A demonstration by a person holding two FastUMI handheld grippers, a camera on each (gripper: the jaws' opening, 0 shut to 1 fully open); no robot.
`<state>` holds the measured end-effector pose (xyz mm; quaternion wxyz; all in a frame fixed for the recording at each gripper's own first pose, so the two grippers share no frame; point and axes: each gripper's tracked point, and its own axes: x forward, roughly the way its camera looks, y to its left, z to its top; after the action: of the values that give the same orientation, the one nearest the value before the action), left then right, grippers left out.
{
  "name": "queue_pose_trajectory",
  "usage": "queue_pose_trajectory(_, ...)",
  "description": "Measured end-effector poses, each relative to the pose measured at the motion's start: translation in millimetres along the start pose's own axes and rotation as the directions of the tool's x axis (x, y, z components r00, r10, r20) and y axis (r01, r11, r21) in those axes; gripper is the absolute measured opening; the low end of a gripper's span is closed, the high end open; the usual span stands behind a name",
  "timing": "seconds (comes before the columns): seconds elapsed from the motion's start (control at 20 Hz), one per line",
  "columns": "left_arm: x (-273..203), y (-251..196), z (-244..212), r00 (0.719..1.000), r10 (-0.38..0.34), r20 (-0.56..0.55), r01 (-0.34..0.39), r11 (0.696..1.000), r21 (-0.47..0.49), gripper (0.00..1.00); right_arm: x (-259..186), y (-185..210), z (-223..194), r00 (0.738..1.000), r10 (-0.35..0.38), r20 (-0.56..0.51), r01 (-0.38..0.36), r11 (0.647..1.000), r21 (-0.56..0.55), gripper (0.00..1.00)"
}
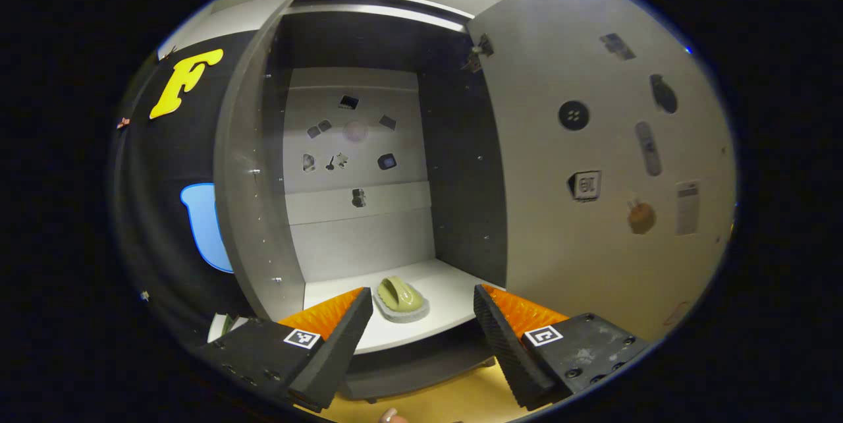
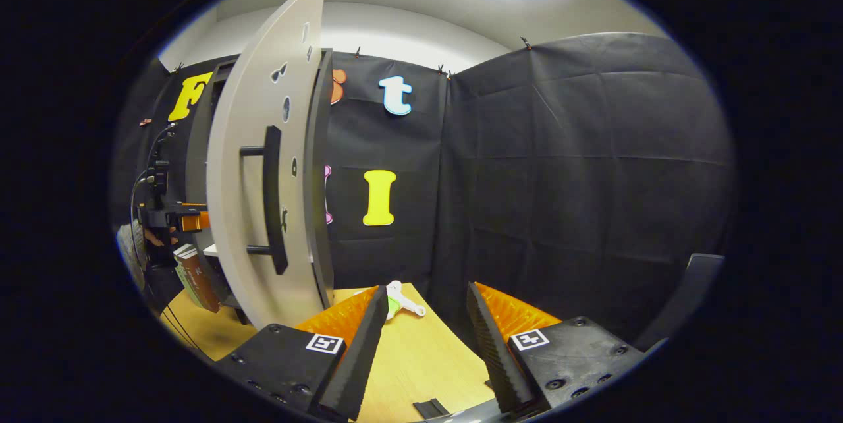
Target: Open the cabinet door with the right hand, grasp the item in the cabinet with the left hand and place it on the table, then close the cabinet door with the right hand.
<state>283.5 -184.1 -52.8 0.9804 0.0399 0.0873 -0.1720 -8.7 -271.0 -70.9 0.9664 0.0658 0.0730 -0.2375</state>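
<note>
Green scrub brush (image 1: pixel 400 296) on cabinet shelf (image 1: pixel 369 334), left claw (image 1: pixel 421 331) spread before it

We are seeing a green brush (image 1: pixel 400 296) lying on the white cabinet shelf (image 1: pixel 454 288) just ahead between our left fingers, untouched, and a small white tool (image 2: pixel 403 300) lying on the wooden table (image 2: pixel 421 357) ahead of our right fingers.

A glossy green item (image 1: pixel 400 296) rests on the cabinet's smooth matt shelf (image 1: pixel 342 294). The cabinet door (image 2: pixel 263 166) looks matt; the table (image 2: pixel 421 350) shows wood grain.
</note>
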Motion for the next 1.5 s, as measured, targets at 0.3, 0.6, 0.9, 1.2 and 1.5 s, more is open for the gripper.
queue_pose_trajectory(0.3,91.5,4.6,-28.9,0.987,0.071,-0.145,-0.072,0.997,-0.003,0.91,48.9,-19.5,-19.1,1.0,-0.002,-0.027,0.002,1.0,0.008,0.99)
queue_pose_trajectory(0.6,147.3,27.8,-48.5,0.96,0.174,-0.22,-0.183,0.983,-0.023,0.82,96.3,-37.0,-33.3,0.998,0.013,-0.058,-0.013,1.0,0.014,0.99)
queue_pose_trajectory(0.9,171.0,35.6,-80.4,0.921,0.192,-0.34,-0.228,0.971,-0.069,0.51,132.5,-36.9,-44.0,0.995,0.053,-0.086,-0.05,0.998,0.037,0.98)
queue_pose_trajectory(1.2,172.4,41.5,-85.1,0.904,0.224,-0.365,-0.275,0.957,-0.095,0.27,141.7,-39.8,-43.9,0.993,0.08,-0.092,-0.076,0.996,0.05,0.99)
queue_pose_trajectory(1.5,126.8,40.3,-55.7,0.917,0.24,-0.318,-0.3,0.941,-0.154,0.26,148.7,-21.3,-42.9,0.985,0.149,-0.092,-0.146,0.988,0.044,0.99)
